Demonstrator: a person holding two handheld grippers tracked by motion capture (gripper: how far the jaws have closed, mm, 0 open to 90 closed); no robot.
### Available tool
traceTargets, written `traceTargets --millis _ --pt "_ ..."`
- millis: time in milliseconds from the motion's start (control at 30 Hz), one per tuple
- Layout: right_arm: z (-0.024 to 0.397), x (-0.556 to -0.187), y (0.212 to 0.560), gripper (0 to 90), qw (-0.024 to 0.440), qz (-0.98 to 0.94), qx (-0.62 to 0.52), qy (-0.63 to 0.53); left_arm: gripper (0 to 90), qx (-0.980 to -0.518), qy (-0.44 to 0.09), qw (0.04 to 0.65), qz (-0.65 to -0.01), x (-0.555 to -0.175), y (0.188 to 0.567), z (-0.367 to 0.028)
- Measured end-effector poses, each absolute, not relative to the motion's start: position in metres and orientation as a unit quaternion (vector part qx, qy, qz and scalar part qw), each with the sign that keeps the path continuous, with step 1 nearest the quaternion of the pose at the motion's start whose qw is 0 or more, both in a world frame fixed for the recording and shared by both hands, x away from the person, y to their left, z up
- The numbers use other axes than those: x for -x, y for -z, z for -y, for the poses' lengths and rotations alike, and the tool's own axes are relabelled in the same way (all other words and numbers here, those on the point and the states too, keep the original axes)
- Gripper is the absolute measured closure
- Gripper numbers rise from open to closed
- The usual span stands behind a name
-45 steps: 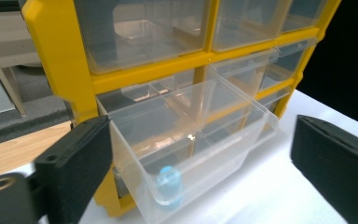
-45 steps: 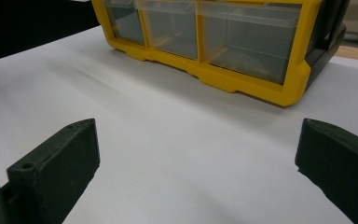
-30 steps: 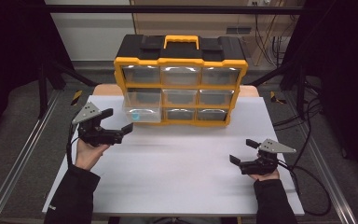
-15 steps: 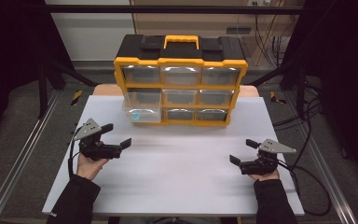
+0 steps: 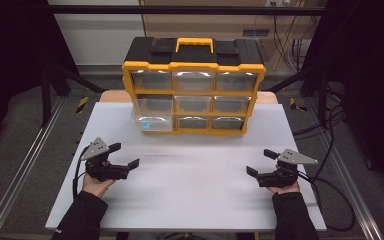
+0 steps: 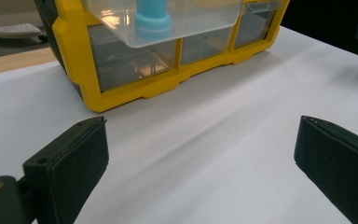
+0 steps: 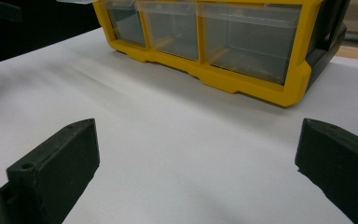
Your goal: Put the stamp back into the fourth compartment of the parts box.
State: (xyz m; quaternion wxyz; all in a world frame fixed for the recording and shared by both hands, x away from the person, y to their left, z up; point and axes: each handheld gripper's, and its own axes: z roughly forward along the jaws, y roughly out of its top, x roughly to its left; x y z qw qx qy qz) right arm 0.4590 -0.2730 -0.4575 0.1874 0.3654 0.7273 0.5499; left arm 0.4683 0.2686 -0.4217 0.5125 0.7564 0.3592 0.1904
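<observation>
A yellow and black drawer cabinet (image 5: 194, 85) with clear drawers stands at the back middle of the white table (image 5: 195, 200). Its left drawer in the middle row (image 5: 153, 120) is pulled out and holds a blue object (image 5: 145, 125); the left gripper view has the blue object (image 6: 153, 16) at the top. My left gripper (image 5: 125, 155) lies low over the table's left front, open and holding nothing (image 6: 200, 163). My right gripper (image 5: 260, 162) rests at the right front, also open and holding nothing (image 7: 198, 168). Both point toward the cabinet (image 7: 242, 46), well short of it.
Bare white tabletop lies between the two grippers and up to the cabinet's front. Metal rails (image 5: 15, 170) run along both sides of the table. Cables (image 5: 330, 190) trail off the right edge.
My left gripper has drawn back from near the pulled-out drawer toward the table's near edge. The right gripper has stayed put.
</observation>
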Motion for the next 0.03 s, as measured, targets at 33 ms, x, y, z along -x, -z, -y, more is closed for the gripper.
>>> traceTargets --millis 33 --pt "0.2732 -0.4589 0.4573 0.2 0.187 -0.727 -0.366 -0.550 2.4 -0.755 -0.190 0.515 -0.360 -0.4680 0.4227 -0.2691"
